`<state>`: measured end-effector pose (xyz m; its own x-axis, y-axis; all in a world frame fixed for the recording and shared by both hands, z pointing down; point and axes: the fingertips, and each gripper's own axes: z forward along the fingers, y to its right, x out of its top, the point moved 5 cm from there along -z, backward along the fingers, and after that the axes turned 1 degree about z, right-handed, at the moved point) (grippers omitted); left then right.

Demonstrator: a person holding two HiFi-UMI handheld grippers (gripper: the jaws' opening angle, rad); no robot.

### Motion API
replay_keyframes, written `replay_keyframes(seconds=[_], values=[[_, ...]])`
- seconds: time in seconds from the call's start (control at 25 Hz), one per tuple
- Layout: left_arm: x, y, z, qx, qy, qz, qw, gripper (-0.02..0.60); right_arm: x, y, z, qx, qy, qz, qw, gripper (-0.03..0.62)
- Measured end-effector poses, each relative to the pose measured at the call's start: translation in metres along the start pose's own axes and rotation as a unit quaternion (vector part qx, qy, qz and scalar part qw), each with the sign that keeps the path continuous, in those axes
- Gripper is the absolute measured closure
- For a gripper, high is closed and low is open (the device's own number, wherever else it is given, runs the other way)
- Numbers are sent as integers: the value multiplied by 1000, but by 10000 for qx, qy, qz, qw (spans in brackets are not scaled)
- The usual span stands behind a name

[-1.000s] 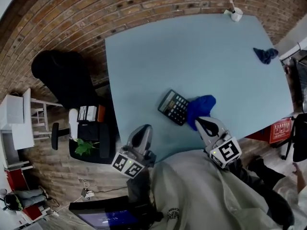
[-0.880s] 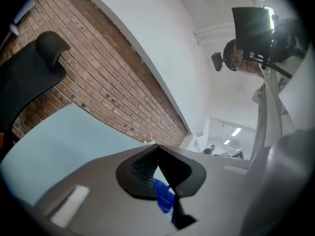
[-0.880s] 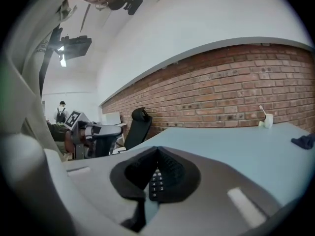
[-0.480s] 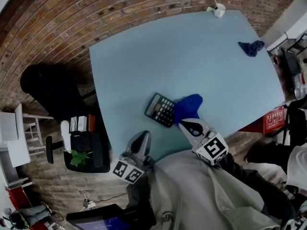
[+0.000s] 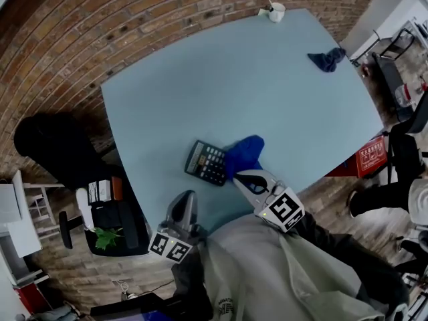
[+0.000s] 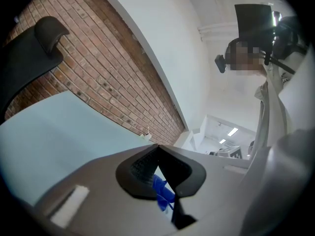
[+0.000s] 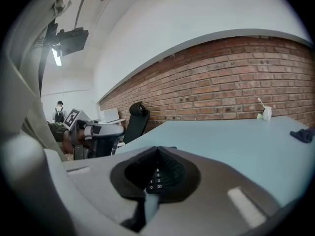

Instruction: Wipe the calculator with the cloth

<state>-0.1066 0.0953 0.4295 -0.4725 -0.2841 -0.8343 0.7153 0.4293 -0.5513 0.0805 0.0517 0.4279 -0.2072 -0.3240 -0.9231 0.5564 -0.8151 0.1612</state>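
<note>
Both grippers are closed and hold nothing. The right gripper [image 5: 242, 176] has its jaws together, and so does the left gripper [image 5: 188, 196]. The blue that shows behind the left one's closed tips lies beyond them and is not in the grip.

The relation that matters is at your right gripper. The cloth [image 5: 244, 156] lies crumpled on the tabletop [image 5: 200, 79] just past its tips and a little to their right. I cannot tell if the tips touch it already.

The calculator [image 5: 206, 162] lies straight ahead of the same gripper and touches the cloth's left side. Its bottom keys face the gripper, so its long axis runs away from you along the pointing line.

The left gripper is farther off, near the tabletop edge. I think the right one should open, take the cloth, and then sweep forward-left over the keys.
</note>
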Motion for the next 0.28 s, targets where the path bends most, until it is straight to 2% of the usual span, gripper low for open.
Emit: replay_keyframes(seconds=[0.28], values=[[-10,-7,-6,190,-13,-136,9997,577,-8,-1,5,110,-76,-12,9999,592]])
